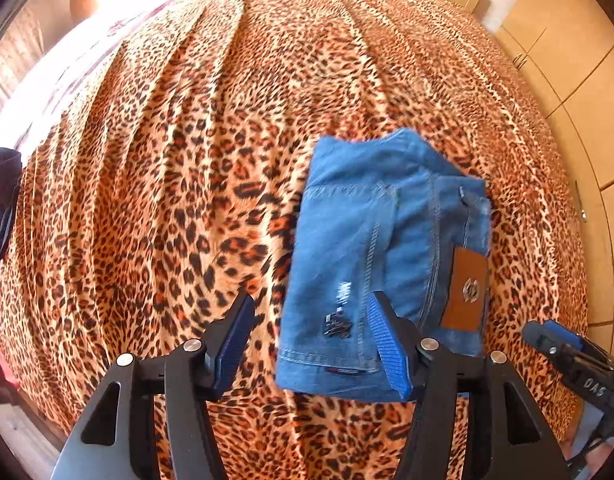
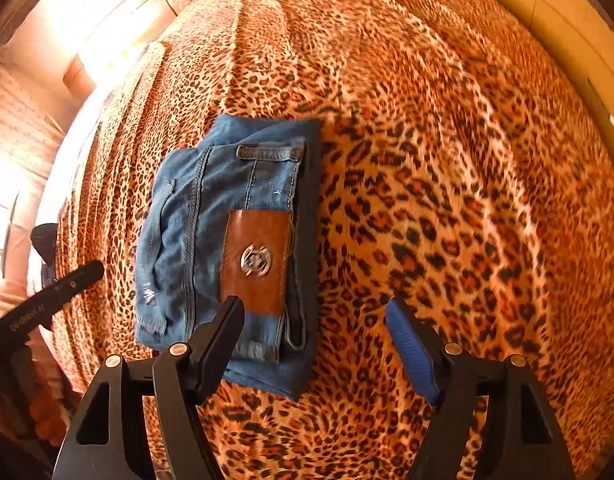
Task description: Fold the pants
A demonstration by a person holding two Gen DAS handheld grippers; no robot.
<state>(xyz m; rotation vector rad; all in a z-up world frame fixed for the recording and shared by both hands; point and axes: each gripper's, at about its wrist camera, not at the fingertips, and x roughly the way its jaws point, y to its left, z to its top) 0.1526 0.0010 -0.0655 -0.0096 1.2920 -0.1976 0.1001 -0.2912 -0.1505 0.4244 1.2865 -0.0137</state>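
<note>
Blue denim pants [image 1: 383,256] lie folded into a compact bundle on a leopard-print bedspread [image 1: 187,160], with a brown leather waistband patch [image 1: 467,292] facing up. My left gripper [image 1: 311,312] is open and empty, hovering above the bundle's near left edge. In the right wrist view the pants [image 2: 227,220] and patch [image 2: 257,260] lie left of centre. My right gripper [image 2: 313,316] is open and empty above the bundle's near right edge. The right gripper also shows in the left wrist view [image 1: 567,348]; the left gripper shows in the right wrist view [image 2: 63,284].
The bedspread [image 2: 447,200] covers the whole bed. Tan wardrobe doors [image 1: 579,80] stand along the right. A white patterned pillow or sheet [image 1: 75,80] lies at the far left. A dark garment [image 1: 3,200] sits at the bed's left edge.
</note>
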